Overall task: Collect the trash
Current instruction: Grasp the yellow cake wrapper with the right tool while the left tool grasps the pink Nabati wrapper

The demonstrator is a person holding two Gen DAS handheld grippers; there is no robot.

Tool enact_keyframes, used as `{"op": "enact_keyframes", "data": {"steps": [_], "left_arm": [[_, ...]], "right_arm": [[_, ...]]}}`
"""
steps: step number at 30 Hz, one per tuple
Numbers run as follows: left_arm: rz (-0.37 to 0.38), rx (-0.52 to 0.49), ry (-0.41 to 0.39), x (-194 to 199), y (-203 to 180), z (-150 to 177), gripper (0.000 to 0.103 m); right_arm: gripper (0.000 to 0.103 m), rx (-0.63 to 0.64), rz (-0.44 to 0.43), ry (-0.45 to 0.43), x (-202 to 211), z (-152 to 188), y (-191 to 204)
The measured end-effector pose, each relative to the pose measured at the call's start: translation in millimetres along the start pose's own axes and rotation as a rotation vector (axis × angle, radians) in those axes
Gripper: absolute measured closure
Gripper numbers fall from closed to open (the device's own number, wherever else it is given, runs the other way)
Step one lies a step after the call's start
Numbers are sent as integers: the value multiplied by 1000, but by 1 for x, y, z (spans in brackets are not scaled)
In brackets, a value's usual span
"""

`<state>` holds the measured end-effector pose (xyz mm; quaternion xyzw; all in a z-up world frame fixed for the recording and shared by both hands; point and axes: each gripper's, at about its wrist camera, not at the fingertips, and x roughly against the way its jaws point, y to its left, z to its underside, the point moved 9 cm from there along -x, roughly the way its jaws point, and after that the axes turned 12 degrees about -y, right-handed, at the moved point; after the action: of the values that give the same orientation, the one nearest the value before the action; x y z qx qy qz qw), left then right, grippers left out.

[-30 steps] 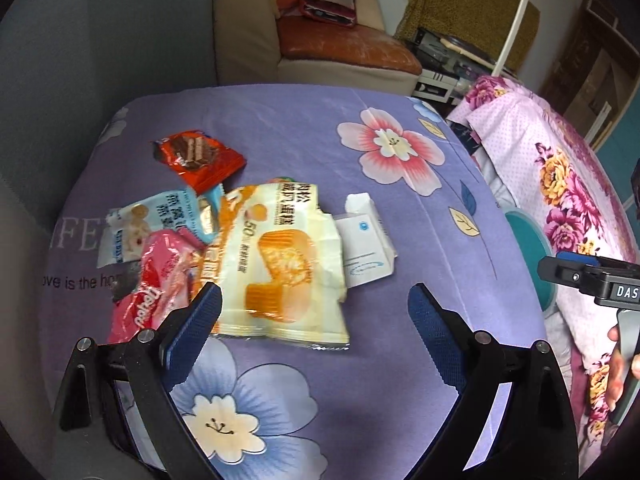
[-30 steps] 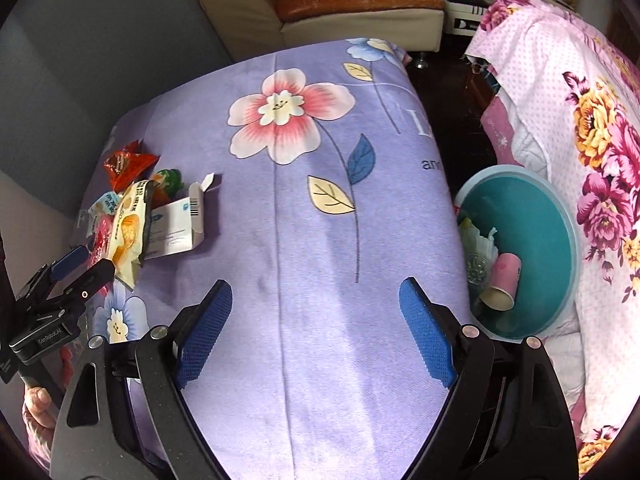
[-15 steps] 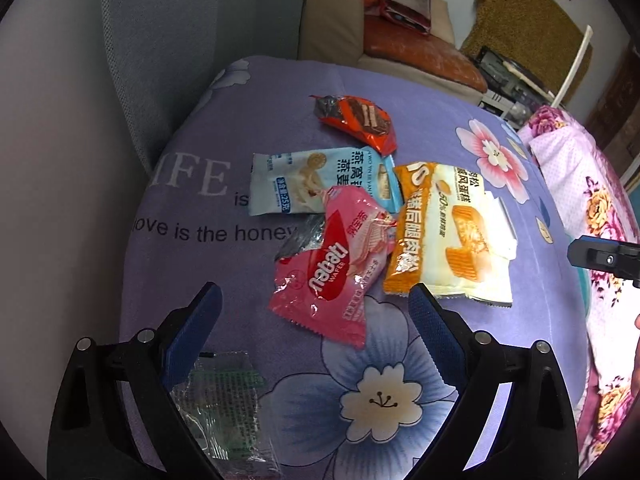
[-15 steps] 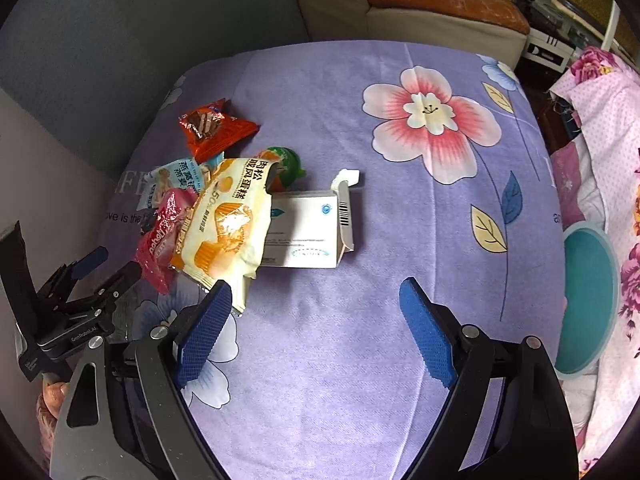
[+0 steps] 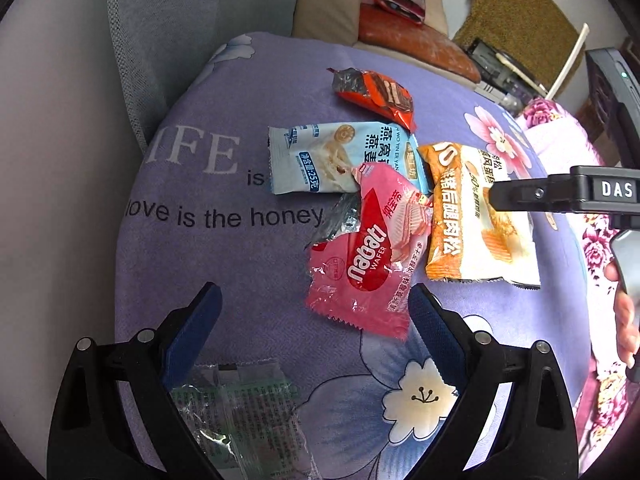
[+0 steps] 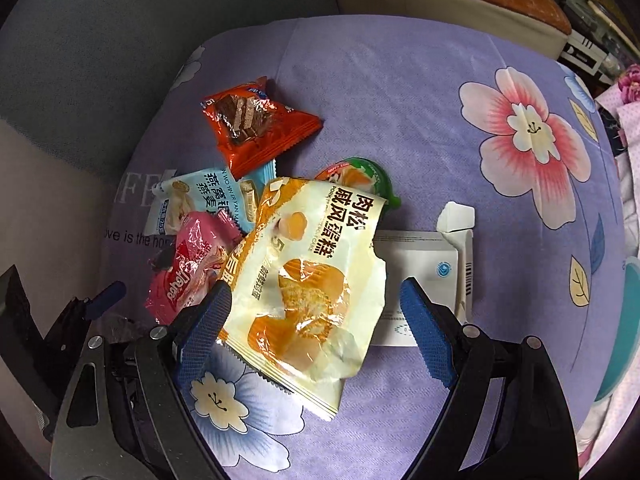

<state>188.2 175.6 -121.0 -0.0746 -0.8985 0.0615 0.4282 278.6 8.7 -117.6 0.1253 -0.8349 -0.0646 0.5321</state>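
The right gripper (image 6: pixel 316 334) hangs with jaws spread wide, gripping nothing, over a torn cream-and-orange cake wrapper (image 6: pixel 312 280) lying between its blue pads on the purple flowered cloth (image 6: pixel 400 92). At its 3 o'clock a flattened white box (image 6: pixel 424 264) pokes out; at 12 a green lid (image 6: pixel 368 174); at 9 a crumpled pink wafer wrapper (image 6: pixel 188 276). Farther, at 11, lie a pale blue wrapper (image 6: pixel 208 196) and an orange-red one (image 6: pixel 252 124). The left gripper (image 5: pixel 314 330), also released, hovers with a clear plastic bag (image 5: pixel 244 412) at 7 and the pink wrapper's bottom edge at 1.
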Motion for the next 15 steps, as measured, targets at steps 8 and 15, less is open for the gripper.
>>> {"op": "enact_keyframes", "data": {"steps": [8,15], "left_arm": [[27,-5,14,-11,-1,-1,9],[35,-10,20,-17,-7,-4,9]], "right_arm": [[21,18,4,-13,-20,-3,5],[89,91,-8,-18,-16,0,17]]}}
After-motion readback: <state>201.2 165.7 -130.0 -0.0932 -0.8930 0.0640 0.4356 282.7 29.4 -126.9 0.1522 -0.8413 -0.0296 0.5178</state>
